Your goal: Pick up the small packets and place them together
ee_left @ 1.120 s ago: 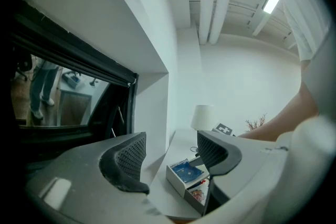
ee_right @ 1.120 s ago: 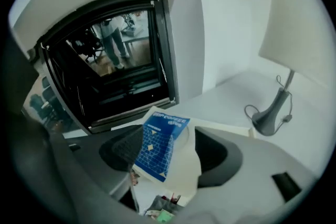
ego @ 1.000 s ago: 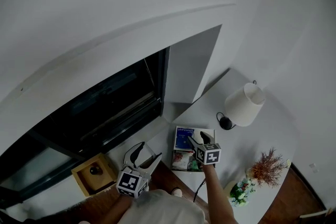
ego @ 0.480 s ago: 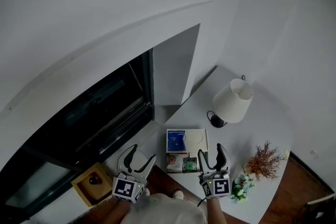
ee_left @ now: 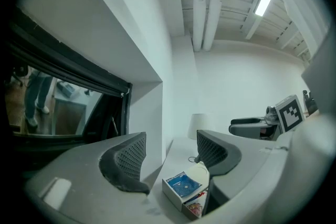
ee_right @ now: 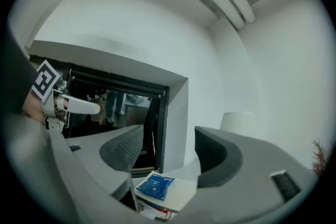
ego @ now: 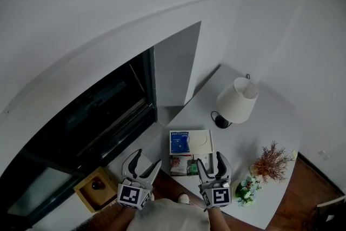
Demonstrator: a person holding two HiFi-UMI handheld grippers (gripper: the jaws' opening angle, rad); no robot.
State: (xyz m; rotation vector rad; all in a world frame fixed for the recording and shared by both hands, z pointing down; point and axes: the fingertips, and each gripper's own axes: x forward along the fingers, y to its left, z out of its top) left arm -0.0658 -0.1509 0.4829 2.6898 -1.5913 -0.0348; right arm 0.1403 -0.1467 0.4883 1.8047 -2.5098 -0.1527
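Table (ego: 259,140) white, matt, smooth; blue packet (ego: 179,142) glossy plastic film; lampshade (ego: 237,100) matt cloth; box (ego: 86,192) bare wood; floor (ego: 316,189) brown wood.

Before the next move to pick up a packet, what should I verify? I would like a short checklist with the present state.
1. Left gripper open, nothing between its jaws: ok.
2. Right gripper open, nothing between its jaws: ok.
3. Blue packet visible on top of the white box: ok.
4. Number of colourful packets beside the box: cannot tell.
5. Lamp stands apart from the packets: ok.
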